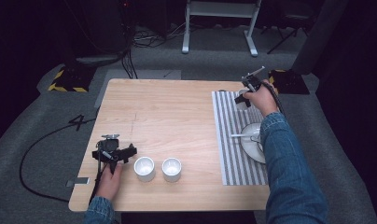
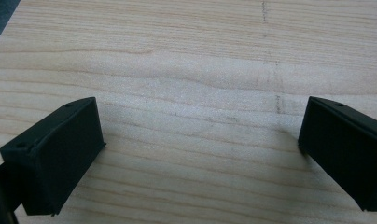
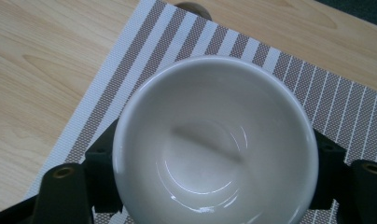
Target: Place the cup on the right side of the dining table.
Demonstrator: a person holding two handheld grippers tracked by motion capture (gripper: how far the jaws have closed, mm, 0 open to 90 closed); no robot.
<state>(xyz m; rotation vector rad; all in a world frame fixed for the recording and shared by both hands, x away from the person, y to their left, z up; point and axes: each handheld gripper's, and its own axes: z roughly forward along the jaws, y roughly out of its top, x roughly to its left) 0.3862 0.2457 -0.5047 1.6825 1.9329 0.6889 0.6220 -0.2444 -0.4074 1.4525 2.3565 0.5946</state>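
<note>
White glazed porcelain sits between my right gripper [image 3: 214,186]'s black jaws: a small cup [image 3: 214,140], upright, its empty inside facing the right gripper view, with one jaw against each side of its wall, so I have it clamped. Under it lies the striped placemat [image 3: 130,60], brown and white, spread over the right part of the pale wooden table [image 1: 177,116]. From the high view my right gripper [image 1: 244,96] is at the far end of that placemat [image 1: 226,135], the hand wrapped round it and the denim sleeve [image 1: 282,158] running back toward the near edge; I cannot tell from either view whether the cup rests on the mat or hangs just above it. Nearer on the mat sits a white saucer [image 1: 251,144] with a white spoon [image 1: 240,135] lying across it, partly hidden by the sleeve. My left gripper [image 1: 126,154] rests near the table's near left side, jaws spread wide with bare wood between them in the left gripper view [image 2: 200,144], holding nothing. Just beside it stand two more white cups [image 1: 144,168], side by side and upright.
</note>
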